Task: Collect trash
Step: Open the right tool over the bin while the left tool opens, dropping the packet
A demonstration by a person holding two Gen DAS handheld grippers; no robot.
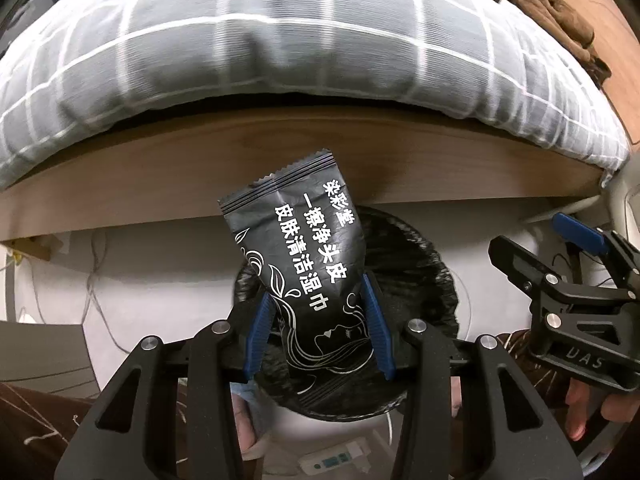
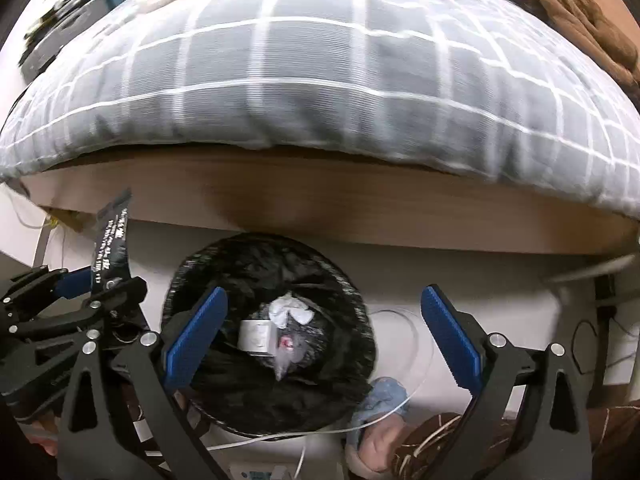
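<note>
The left gripper (image 1: 318, 320) jaws grip a black wet-wipe packet (image 1: 304, 276) above the black-lined trash bin (image 2: 224, 396); the right gripper (image 2: 320, 336) jaws gape empty over crumpled tissue (image 2: 290, 312) inside.

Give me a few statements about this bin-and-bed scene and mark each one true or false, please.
1. The left tool grips a black wet-wipe packet above the bin. True.
2. The right tool is clamped on a white tissue. False: its blue pads stand wide apart with nothing between them.
3. The trash bin is lined with a black bag. True.
4. The bin is empty. False: crumpled white tissue and a small white box lie inside.
5. The bedding beyond the bin is plain red. False: it is grey with a white grid pattern.
</note>
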